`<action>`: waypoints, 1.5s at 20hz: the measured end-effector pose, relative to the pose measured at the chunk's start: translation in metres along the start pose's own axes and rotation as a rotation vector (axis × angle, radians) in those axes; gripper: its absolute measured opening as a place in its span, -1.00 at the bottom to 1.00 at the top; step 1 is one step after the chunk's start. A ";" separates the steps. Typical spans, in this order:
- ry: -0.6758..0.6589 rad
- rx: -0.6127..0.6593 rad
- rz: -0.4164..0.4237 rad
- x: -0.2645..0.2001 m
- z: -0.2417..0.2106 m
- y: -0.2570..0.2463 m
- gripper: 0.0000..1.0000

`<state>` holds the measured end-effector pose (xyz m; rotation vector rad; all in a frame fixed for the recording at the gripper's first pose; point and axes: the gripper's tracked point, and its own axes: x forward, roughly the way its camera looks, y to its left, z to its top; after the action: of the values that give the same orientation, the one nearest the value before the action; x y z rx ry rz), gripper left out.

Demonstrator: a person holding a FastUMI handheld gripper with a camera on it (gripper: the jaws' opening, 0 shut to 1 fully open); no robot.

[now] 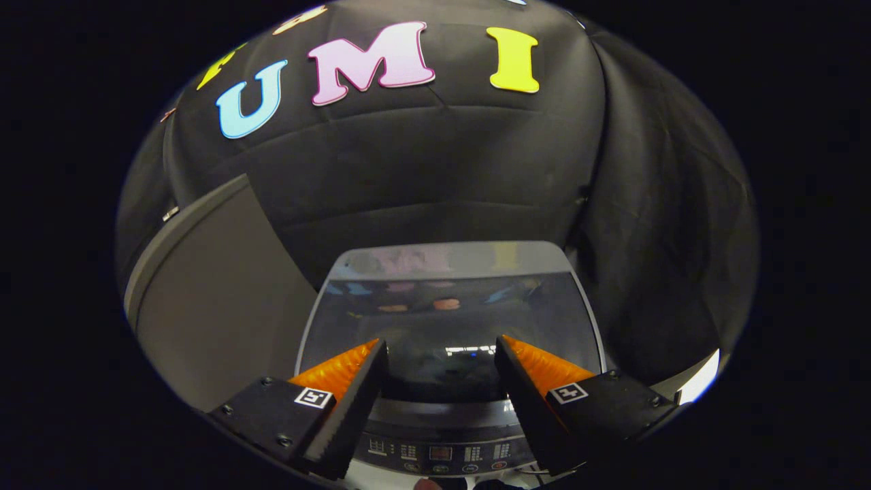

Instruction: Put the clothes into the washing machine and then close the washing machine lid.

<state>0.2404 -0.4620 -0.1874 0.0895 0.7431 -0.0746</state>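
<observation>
Glass of the washing machine lid [449, 320] lay flat and shut below my gripper [441, 354], whose fingers stood apart holding nothing (clothes presumably inside); I judged the task essentially finished.

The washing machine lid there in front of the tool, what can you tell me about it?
The washing machine lid looks like dark, glossy tinted glass in a pale grey frame with rounded far corners. It appears to lie flat and closed on a top-loading washer, mirroring bits of the booth. Nearer the camera sits the machine's control panel with small buttons and displays. The tool hangs open just above the lid's near edge, its fingers spread apart and holding nothing; whether they touch the lid is unclear. A grey panel stands beside the machine.
</observation>
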 end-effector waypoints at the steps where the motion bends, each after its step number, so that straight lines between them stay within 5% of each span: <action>1: 0.008 0.001 -0.004 0.005 -0.005 0.002 0.99; 9: -0.113 0.017 0.038 -0.044 0.035 0.016 0.99; 22: -0.592 -0.022 0.048 -0.203 0.205 0.064 0.98; 30: -0.771 -0.013 0.027 -0.278 0.229 0.074 0.97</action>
<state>0.1972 -0.4032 0.1734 0.0511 -0.0279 -0.0714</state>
